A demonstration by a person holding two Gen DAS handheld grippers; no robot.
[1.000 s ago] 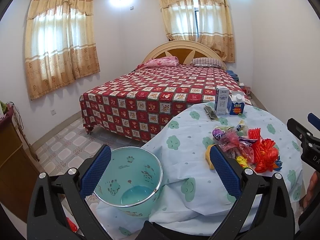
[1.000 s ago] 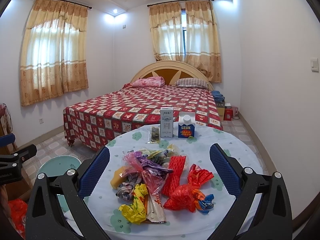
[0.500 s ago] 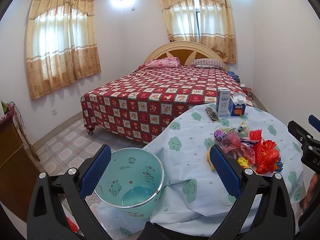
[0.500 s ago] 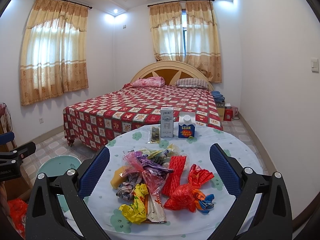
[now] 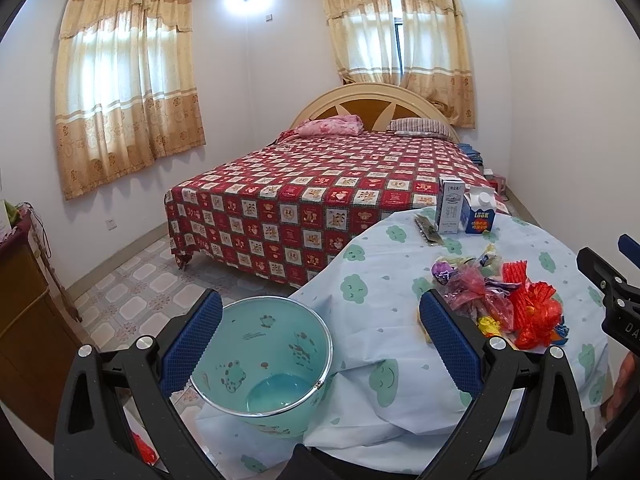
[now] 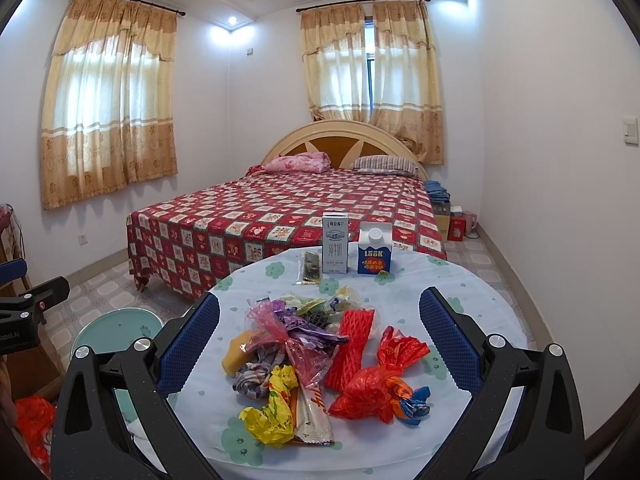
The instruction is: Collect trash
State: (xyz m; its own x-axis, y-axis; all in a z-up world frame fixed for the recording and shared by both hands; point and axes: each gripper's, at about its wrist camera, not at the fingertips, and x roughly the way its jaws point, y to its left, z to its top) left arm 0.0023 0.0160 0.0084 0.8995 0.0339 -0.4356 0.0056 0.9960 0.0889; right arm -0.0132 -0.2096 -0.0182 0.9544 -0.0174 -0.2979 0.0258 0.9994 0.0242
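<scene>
Bright, sharp — fisheye-warped edges

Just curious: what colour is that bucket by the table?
Light teal bucket with cartoon animal prints; left wrist view shows it best.

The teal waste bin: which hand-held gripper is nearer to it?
Left. The left hand-held gripper hangs open directly over the teal waste bin beside the table. The right hand-held gripper is open above the wrapper pile, with the bin off to its left.

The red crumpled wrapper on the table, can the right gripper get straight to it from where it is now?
Probably yes. The right gripper is open and the red crumpled wrapper lies near the table's front edge, between its fingers' lines, with nothing on top. The red mesh sleeve lies close beside it.
</scene>
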